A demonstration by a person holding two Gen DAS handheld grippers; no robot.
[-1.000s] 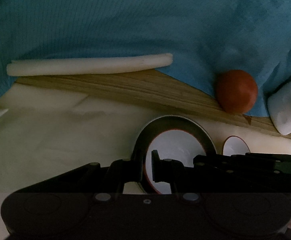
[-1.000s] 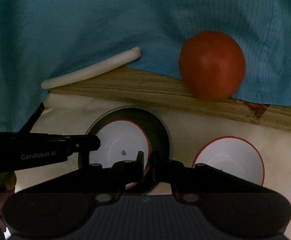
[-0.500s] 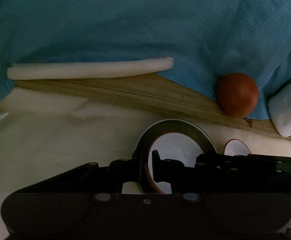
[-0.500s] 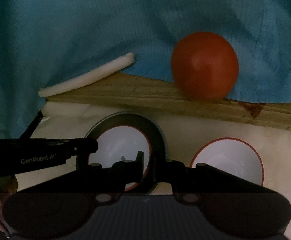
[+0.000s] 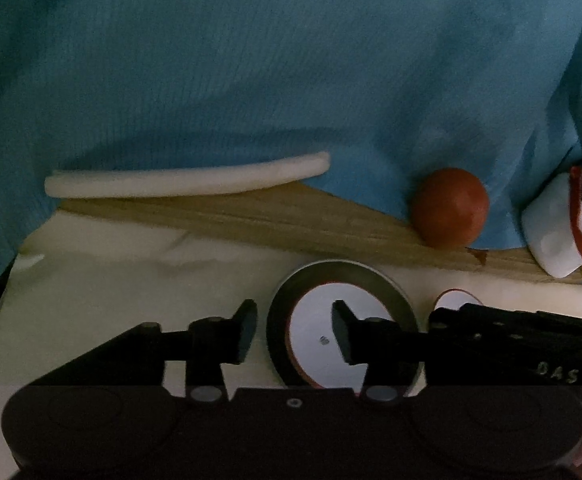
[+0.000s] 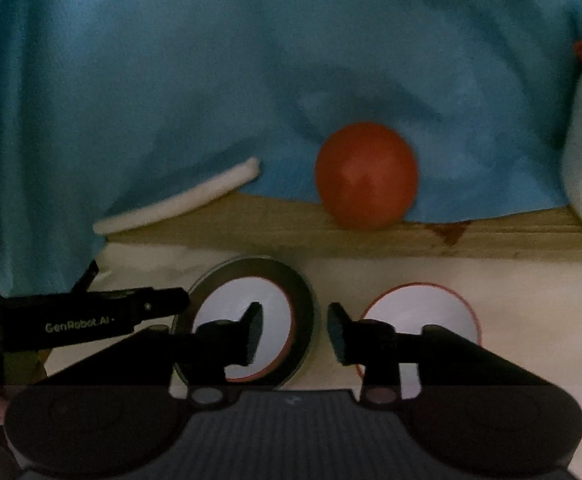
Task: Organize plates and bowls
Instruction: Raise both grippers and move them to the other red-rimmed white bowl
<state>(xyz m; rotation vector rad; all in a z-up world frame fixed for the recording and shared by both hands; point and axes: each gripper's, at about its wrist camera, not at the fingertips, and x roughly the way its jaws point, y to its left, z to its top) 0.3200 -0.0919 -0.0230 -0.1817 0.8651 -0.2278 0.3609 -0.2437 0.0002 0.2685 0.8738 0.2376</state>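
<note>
A dark grey plate (image 5: 401, 300) lies on the pale mat with a white, red-rimmed bowl (image 5: 315, 320) sitting in it. My left gripper (image 5: 295, 334) straddles the plate's left rim. Its jaws are opening and the pads stand clear of the rim. In the right wrist view my right gripper (image 6: 295, 334) straddles the right rim of the plate (image 6: 305, 300), jaws also opening and not pressing on it. The bowl (image 6: 231, 304) shows behind its left finger. A second white, red-rimmed bowl (image 6: 423, 308) stands on the mat just right of the plate.
A red ball-like fruit (image 6: 367, 176) rests on the wooden board (image 6: 251, 228) behind the plate. A white foam roll (image 5: 187, 178) lies at the back left. Blue cloth (image 5: 251, 60) fills the background. A white container with a red band (image 5: 551, 236) sits at the far right.
Both grippers were shut on the plate's rim and now stand open. Both have drawn back and up a little, so the plate and bowls look smaller.
</note>
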